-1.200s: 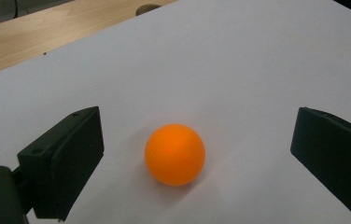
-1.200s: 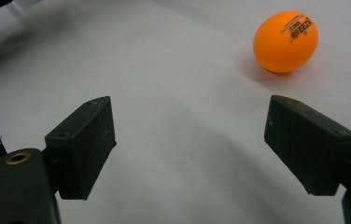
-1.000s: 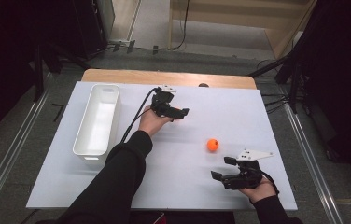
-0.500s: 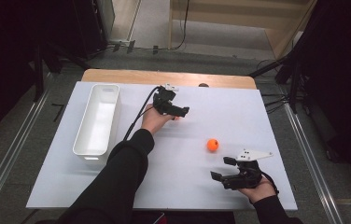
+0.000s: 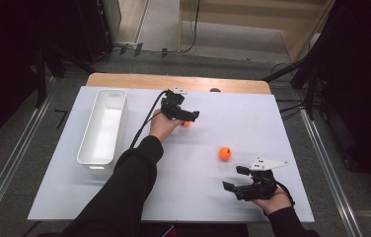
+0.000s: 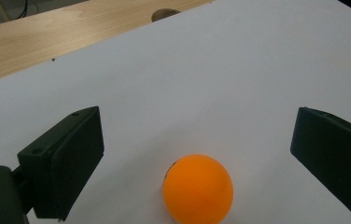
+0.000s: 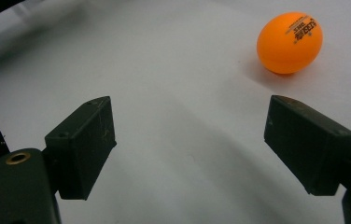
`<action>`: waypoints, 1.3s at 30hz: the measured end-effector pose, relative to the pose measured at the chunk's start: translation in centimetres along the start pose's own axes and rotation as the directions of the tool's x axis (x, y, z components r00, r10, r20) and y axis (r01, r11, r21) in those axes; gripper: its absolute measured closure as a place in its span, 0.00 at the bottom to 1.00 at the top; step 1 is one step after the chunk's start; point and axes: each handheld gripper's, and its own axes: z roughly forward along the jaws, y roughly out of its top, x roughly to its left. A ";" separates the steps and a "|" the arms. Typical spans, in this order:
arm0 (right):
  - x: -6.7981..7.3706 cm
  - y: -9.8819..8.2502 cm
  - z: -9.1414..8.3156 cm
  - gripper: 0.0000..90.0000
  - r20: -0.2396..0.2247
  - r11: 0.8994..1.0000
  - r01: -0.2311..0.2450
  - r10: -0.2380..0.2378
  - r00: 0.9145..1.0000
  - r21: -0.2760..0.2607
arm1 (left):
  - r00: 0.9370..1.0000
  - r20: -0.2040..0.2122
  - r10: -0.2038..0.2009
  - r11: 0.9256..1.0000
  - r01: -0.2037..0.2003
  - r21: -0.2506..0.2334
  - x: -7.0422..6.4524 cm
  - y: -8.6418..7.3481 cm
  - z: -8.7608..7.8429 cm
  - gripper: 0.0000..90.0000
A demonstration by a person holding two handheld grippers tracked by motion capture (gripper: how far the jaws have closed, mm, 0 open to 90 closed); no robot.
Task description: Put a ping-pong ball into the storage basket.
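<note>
Two orange table-tennis balls lie on the white table top [image 5: 223, 108]. One ball [image 6: 198, 189] rests on the table between the wide-apart jaws of my left gripper [image 6: 197, 135], touching neither; in the high view this ball [image 5: 187, 123] peeks out just below the left gripper [image 5: 188, 117]. The other ball [image 5: 225, 153] lies apart, right of centre. My right gripper [image 5: 233, 178] sits near the front right edge, open, with nothing between its jaws. In the right gripper view [image 7: 190, 121] that ball [image 7: 289, 42] lies ahead, beyond the right jaw's tip.
A long white bin [image 5: 102, 126] stands along the left side of the table with nothing visible inside. A wooden strip [image 5: 173, 81] runs along the far edge. Dark stands and cables surround the table on the floor.
My left gripper has edged slightly forward, and an orange ball now peeks out below its jaws. The right gripper and the other ball have not moved.
</note>
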 end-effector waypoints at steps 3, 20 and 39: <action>0.0 0.0 0.0 0.16 0.001 1.000 0.000 0.000 1.000 0.000 | 1.000 0.002 -0.003 1.000 0.003 0.000 -0.1 0.0 0.0 0.03; 0.0 0.0 0.0 0.17 0.001 1.000 0.001 -0.001 1.000 0.000 | 1.000 -0.008 0.008 1.000 -0.008 0.004 -0.1 -0.3 0.4 0.03; 0.1 0.0 0.0 0.16 0.000 1.000 0.006 -0.006 1.000 0.005 | 1.000 -0.018 0.010 1.000 -0.010 0.013 -0.1 -2.0 1.4 0.03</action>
